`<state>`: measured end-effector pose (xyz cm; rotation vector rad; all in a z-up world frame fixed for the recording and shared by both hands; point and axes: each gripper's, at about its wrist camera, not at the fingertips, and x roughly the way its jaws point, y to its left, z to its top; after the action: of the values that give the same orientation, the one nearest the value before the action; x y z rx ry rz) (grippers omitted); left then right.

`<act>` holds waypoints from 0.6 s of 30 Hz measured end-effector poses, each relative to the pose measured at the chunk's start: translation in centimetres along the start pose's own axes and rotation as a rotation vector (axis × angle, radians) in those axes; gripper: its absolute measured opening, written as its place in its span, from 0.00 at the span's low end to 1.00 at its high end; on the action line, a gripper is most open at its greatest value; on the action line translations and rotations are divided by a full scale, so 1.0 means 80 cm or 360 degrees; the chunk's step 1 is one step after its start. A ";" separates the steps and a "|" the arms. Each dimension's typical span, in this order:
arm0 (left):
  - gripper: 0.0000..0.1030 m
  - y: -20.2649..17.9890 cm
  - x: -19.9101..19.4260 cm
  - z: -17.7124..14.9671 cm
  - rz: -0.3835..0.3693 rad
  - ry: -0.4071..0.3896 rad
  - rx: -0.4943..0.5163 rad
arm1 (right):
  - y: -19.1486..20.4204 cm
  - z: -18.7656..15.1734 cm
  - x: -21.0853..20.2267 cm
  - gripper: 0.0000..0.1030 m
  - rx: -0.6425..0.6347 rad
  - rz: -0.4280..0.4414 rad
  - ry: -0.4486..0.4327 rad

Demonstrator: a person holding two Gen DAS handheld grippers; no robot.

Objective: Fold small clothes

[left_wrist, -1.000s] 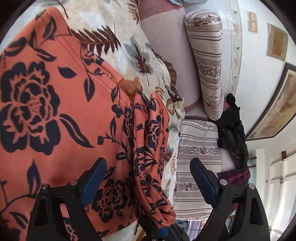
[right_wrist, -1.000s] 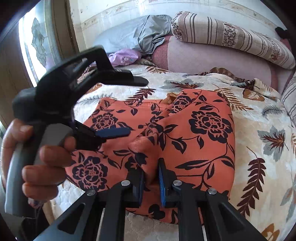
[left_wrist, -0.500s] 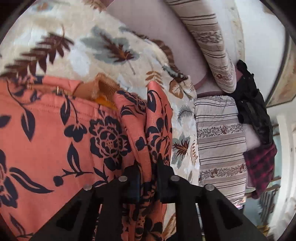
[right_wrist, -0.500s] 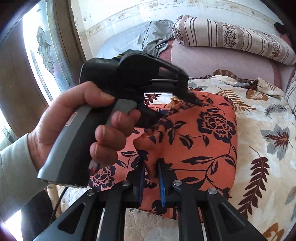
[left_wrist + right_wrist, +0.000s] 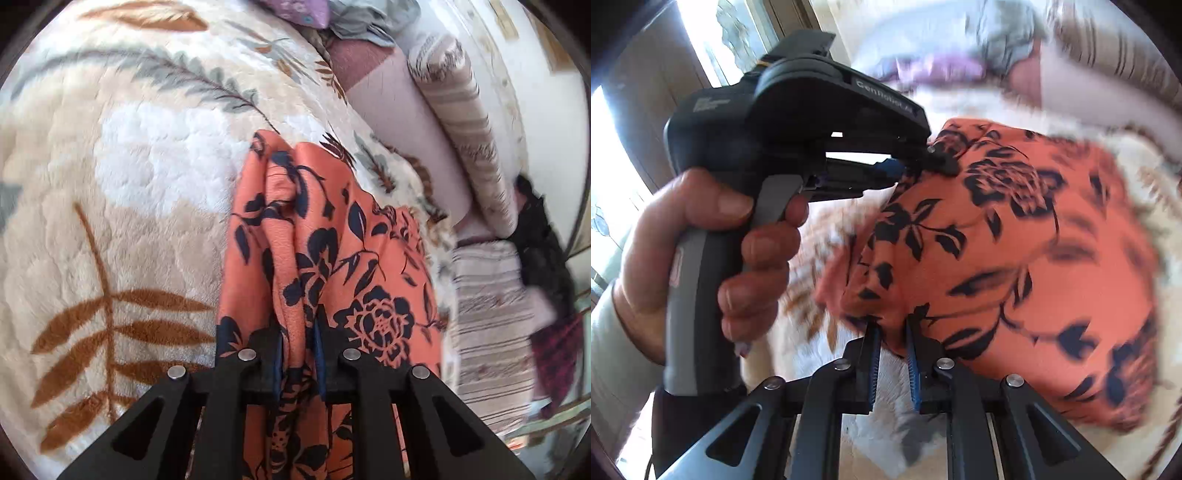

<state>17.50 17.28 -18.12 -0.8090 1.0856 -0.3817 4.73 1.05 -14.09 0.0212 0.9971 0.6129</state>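
Both tools are clamped down on the same piece of clothing here. The left tool (image 5: 298,354) has its two fingers pressed nearly together with a bunched fold of the orange floral garment (image 5: 332,266) pinched between the blue pads, and the cloth runs up and away from the tips in a gathered ridge. In the left wrist view the rest of that fabric drapes off to the right over the leaf-print blanket (image 5: 122,192) that covers the bed.

The right tool (image 5: 892,363) is the same story: jaws almost closed, with a corner of the garment's edge caught between the ribbed blue pads. From this camera the garment (image 5: 1027,258) spreads out to the right on the blanket, folded over on itself, and a bit blurry.

You can also see the left tool from the side in the right wrist view, with the person's hand (image 5: 713,254) wrapped around its grey handle and a finger on the trigger. Its tip sits at the far upper edge of the cloth.

Striped bolster cushions (image 5: 469,147) line the far side of the bed by the wall, with some dark clothing (image 5: 543,236) piled in the corner.
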 end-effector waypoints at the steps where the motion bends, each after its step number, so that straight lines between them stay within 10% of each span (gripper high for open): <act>1: 0.14 -0.001 -0.007 0.003 -0.0027 -0.0008 -0.0020 | 0.000 0.001 -0.005 0.13 0.0010 0.0006 -0.0010; 10: 0.14 -0.104 -0.070 0.010 0.0109 -0.0266 0.0504 | 0.021 0.024 -0.048 0.13 -0.0054 0.0081 -0.0142; 14: 0.19 -0.019 -0.009 0.021 0.0314 -0.0001 0.0240 | 0.016 0.013 0.001 0.17 -0.0062 0.0117 0.0082; 18: 0.23 0.012 -0.021 0.019 0.0137 -0.0058 0.0064 | 0.004 -0.018 0.000 0.20 -0.0069 0.0151 0.0111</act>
<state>17.99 19.58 -17.46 -0.7289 1.0718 -0.3143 3.41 0.94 -14.76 0.0091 1.0544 0.7263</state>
